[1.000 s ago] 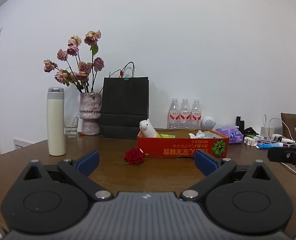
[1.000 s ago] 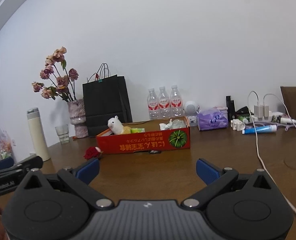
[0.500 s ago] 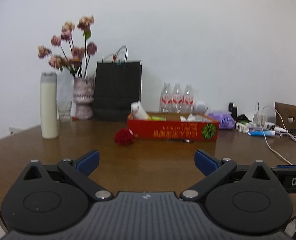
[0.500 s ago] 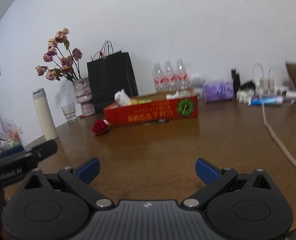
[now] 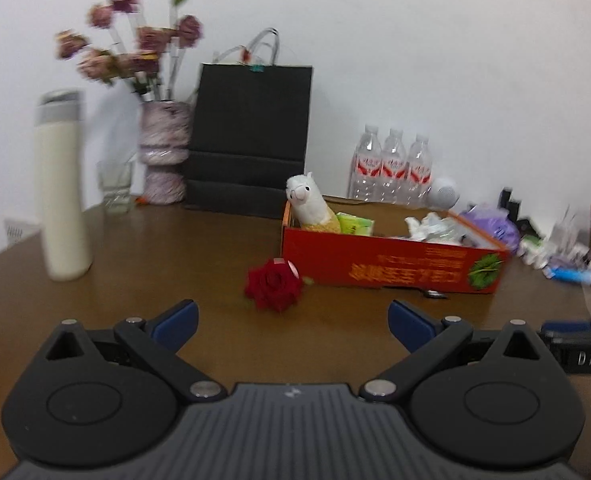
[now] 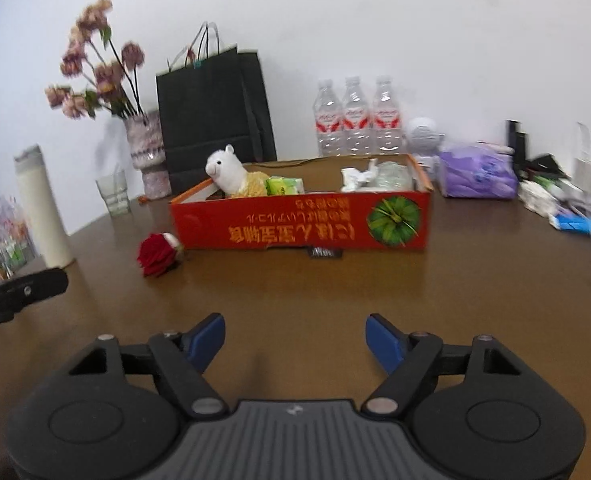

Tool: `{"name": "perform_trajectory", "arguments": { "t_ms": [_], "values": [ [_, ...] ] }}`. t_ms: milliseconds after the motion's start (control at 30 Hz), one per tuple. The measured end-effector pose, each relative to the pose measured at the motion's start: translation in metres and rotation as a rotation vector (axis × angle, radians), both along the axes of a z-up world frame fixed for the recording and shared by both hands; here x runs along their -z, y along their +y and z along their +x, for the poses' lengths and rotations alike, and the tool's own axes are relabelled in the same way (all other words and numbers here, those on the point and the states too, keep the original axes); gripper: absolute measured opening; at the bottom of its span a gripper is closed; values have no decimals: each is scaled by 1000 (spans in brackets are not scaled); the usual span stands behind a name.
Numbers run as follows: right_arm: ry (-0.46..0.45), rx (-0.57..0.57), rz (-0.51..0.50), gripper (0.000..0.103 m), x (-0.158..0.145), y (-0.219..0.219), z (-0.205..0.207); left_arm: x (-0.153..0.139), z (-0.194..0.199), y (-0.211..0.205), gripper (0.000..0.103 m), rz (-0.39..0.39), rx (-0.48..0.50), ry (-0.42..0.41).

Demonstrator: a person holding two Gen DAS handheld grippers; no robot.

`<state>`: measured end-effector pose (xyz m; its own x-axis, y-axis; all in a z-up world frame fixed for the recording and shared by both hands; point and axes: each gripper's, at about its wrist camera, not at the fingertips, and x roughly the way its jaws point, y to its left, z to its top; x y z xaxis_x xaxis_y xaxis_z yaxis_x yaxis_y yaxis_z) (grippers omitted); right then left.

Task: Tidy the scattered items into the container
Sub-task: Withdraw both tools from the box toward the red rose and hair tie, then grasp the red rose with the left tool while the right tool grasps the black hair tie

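Red rose outside the box
Rose (image 5: 273, 289) lies on the desk (image 5: 135, 248) just beside the red cardboard box (image 5: 391, 266); left tool (image 5: 291, 322) wide, empty; right tool (image 6: 295, 338) has just been closing, empty.

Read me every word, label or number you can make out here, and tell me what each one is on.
"DAB": white letters, cut off by the frame edge, on the other tool's black body in the left wrist view.
Red box: yellow print, upside down, too blurred to read.
Three bottles: red labels, too small to read.
Small black tag under the box: blurred.
Nothing else is readable.
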<state>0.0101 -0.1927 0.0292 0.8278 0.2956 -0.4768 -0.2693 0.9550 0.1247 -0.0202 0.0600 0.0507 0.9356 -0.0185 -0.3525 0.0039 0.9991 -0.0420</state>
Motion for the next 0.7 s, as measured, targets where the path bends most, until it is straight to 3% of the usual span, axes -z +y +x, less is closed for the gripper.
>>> {"name": "perform_trajectory", "arguments": {
  "t_ms": [100,200,433,567,700],
  "values": [
    [33,11,-46,68,2,16,52,7,54,4,103,6,57,36],
    [62,45,-72,63,6,29,98,17,100,4,103,22,23,96],
    [107,97,-116,52,26,40,145,27,136,13,101,-41,51,132],
    [116,103,-119,42,27,42,154,32,139,14,87,-33,60,156],
    [110,98,-149,31,27,46,157,33,142,24,65,-73,41,169]
  ]
}}
